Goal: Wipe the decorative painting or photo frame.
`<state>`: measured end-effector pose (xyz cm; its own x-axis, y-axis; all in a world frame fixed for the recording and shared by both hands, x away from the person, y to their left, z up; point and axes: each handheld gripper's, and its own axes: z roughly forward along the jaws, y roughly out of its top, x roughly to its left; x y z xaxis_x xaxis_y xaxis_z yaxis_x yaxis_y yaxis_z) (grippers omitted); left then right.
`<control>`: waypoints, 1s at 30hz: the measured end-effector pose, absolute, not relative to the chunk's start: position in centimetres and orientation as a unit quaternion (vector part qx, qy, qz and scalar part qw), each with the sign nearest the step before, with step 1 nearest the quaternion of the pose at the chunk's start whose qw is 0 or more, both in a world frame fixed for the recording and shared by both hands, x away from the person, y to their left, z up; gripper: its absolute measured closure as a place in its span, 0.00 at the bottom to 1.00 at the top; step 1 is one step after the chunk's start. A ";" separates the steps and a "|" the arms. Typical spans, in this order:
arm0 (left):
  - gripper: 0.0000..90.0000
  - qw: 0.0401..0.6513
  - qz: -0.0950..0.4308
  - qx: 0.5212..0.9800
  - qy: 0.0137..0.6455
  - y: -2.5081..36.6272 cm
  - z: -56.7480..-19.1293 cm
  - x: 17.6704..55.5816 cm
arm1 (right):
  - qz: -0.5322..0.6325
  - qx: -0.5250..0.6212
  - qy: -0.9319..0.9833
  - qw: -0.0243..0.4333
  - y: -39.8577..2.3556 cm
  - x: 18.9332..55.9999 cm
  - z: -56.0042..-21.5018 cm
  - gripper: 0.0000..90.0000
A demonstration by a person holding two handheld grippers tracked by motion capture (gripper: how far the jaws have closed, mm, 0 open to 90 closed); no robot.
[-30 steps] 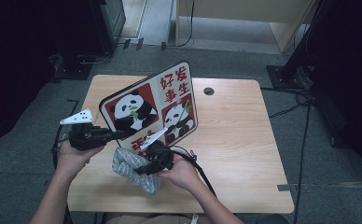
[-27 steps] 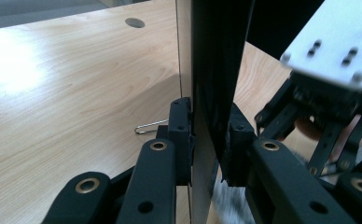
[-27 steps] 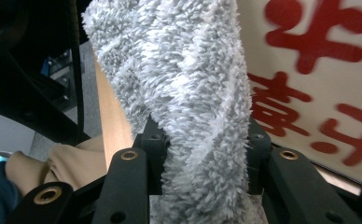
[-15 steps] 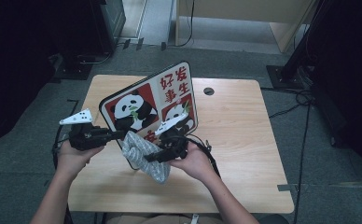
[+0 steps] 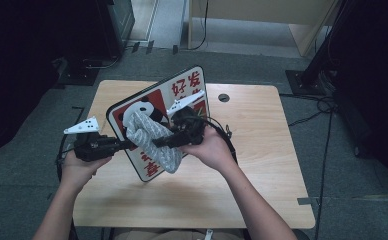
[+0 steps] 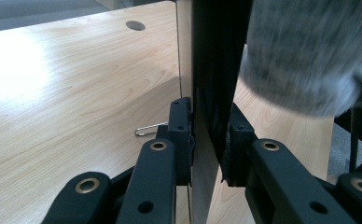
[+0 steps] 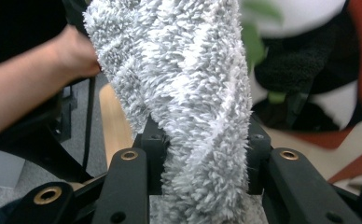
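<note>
Panda board, tilted upright: left hand-held gripper clamps its lower edge; right hand-held gripper pinches grey cloth against its face.

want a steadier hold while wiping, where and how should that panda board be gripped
Grip the panda board by a bare stretch of its thin edge, coming in from the side, jaws one on each face. It is a flat, rigid panel propped up on edge, so only the rim fits between jaws. The left gripper already pinches it that way, probably leaving the printed face free for the cloth in the right gripper.
</note>
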<state>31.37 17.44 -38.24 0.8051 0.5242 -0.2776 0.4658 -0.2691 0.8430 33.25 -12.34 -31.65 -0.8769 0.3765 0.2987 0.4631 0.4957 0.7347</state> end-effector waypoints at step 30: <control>0.86 0.520 0.031 0.796 0.307 17.5 -38.3 31.4 | -0.464 -0.214 -0.860 0.003 -4.1 38.7 -19.8 0.70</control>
<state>31.36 17.46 -38.29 0.8090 0.5219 -0.2703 0.4572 -0.2698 0.8474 38.74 -4.08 -19.77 -0.9085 0.3653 0.2031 0.3702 0.4778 0.7966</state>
